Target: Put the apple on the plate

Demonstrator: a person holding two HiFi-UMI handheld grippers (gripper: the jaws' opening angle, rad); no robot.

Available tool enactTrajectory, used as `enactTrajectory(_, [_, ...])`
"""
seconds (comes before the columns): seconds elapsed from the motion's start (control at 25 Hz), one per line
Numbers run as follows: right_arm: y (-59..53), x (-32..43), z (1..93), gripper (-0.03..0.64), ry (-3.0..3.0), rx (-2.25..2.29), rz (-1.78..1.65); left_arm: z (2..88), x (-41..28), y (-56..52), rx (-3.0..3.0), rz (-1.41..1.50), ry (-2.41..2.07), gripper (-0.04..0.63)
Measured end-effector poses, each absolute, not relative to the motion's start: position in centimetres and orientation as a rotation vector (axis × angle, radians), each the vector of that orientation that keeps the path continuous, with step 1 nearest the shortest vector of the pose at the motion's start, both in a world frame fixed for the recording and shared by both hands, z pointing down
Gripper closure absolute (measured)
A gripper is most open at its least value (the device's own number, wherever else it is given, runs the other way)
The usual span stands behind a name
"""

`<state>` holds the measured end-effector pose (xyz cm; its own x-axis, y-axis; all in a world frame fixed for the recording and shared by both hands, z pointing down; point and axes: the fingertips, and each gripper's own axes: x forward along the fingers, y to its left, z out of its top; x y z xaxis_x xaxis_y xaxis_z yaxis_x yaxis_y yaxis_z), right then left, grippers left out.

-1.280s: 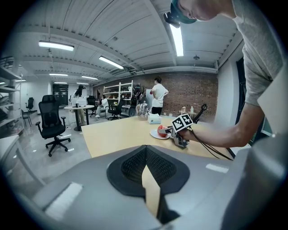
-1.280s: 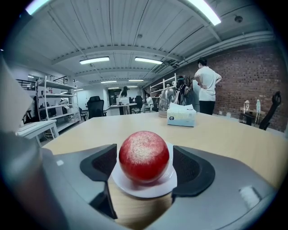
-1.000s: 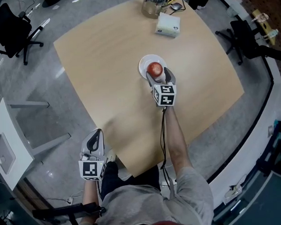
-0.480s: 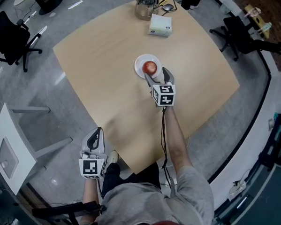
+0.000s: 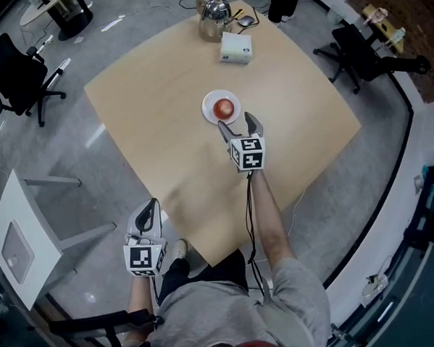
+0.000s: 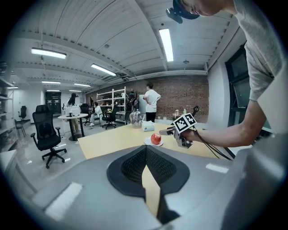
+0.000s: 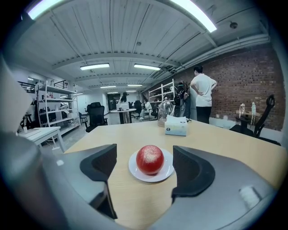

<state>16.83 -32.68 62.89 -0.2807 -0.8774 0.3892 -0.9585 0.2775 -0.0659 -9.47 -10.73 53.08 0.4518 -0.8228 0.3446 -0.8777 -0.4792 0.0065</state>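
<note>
A red apple rests on a small white plate near the middle of the wooden table. My right gripper hovers just short of the plate on the near side, open and holding nothing. In the right gripper view the apple and plate lie beyond the spread jaws of the right gripper, untouched. My left gripper hangs off the table's near-left edge, shut and empty. The left gripper view shows that gripper, with the apple and the right gripper far ahead.
A white tissue box and a glass kettle stand at the table's far edge. Black office chairs flank the table. A white side table stands at the near left. People stand in the room's background.
The right gripper has let go of the apple and drawn back toward me, jaws open. The apple stays on the plate. The left gripper has not moved.
</note>
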Motion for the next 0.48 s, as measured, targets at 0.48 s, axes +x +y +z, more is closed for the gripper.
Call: enactTrajectory(0.48, [-28.5, 17.7, 59.6, 0.261, -2.262, 1.715, 0.386, 51.0, -9.3, -9.3, 2.557, 0.395, -1.455, 0.577])
